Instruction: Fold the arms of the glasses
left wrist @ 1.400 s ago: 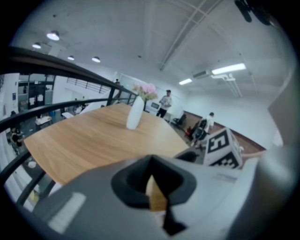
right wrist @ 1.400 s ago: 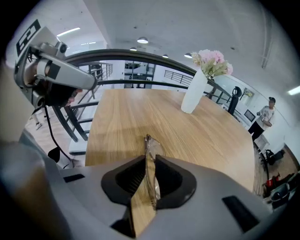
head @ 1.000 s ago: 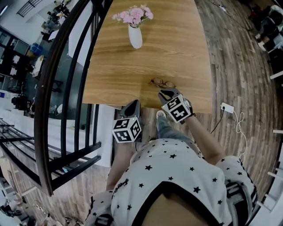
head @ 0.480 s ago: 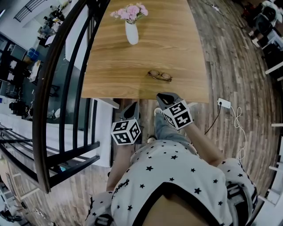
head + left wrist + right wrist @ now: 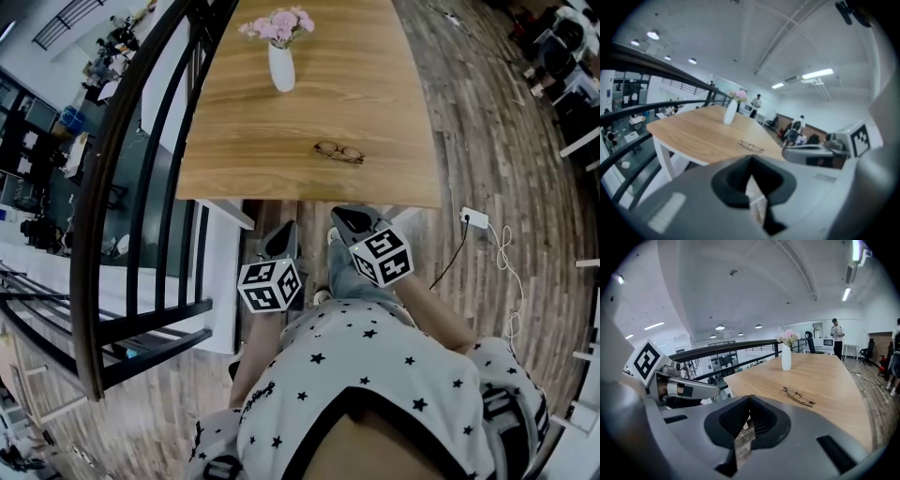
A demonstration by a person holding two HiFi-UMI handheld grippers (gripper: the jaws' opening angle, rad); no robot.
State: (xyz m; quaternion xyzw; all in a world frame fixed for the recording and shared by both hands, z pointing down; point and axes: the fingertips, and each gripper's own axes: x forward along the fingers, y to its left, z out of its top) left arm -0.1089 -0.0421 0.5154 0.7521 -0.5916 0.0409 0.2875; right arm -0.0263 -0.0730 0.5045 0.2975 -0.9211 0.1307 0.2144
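We stand at the near end of a long wooden table (image 5: 281, 131) with a dark railing (image 5: 141, 141) along its left side. A white vase of pink flowers (image 5: 280, 67) stands toward the table's far end, well apart from everything else. Both tools hang short of the table's near edge, over the floor. The left gripper (image 5: 284, 232) and the right gripper (image 5: 343, 215) each have their jaws pressed together with nothing between them. The glasses (image 5: 338, 152) lie flat on the wood, just in from that near edge and ahead of both grippers. Their long axis runs across our line of reach, slightly slanted. The right gripper is the nearer one, almost straight behind them. The frame looks flat enough that the arms may already be folded, though we cannot say for certain.
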